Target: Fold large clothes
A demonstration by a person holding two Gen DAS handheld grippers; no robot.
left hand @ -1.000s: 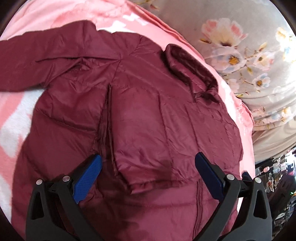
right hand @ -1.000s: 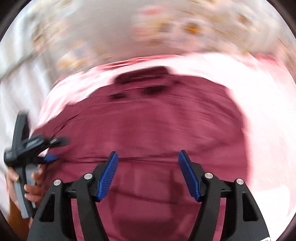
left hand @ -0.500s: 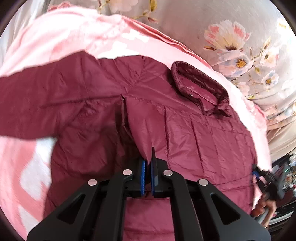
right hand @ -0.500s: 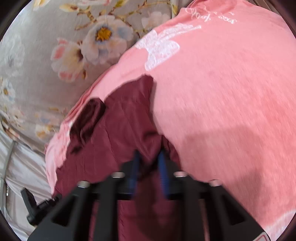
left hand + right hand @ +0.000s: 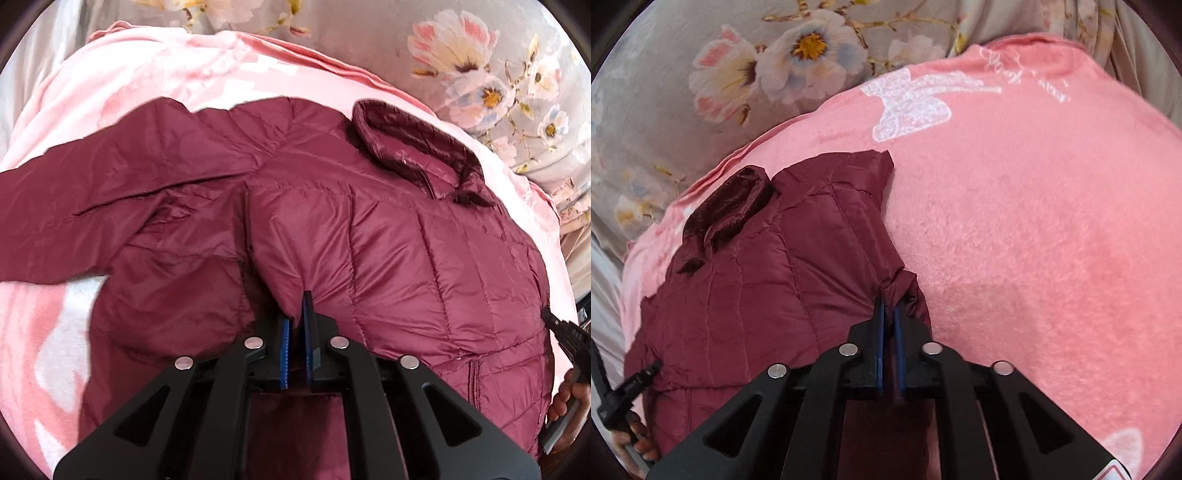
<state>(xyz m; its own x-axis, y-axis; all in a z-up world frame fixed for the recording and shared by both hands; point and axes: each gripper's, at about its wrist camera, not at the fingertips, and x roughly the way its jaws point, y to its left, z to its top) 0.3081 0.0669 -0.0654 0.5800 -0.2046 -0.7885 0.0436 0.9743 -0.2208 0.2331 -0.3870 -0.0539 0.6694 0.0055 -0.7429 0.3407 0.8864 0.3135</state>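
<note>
A maroon quilted puffer jacket lies on a pink blanket, collar toward the far side. One sleeve stretches out to the left. My left gripper is shut on a fold of the jacket's quilted panel near its middle. In the right wrist view the same jacket lies at left, and my right gripper is shut on a bunched edge of the jacket at its right side. The other gripper shows at each view's edge.
The pink fleece blanket with white bow prints covers the bed. A grey floral sheet or pillow lies beyond the jacket's collar side, also seen in the right wrist view.
Both grippers went from open above the jacket to shut on its fabric. Since half a second ago both have kept their pinch and the views have shifted only a little.
</note>
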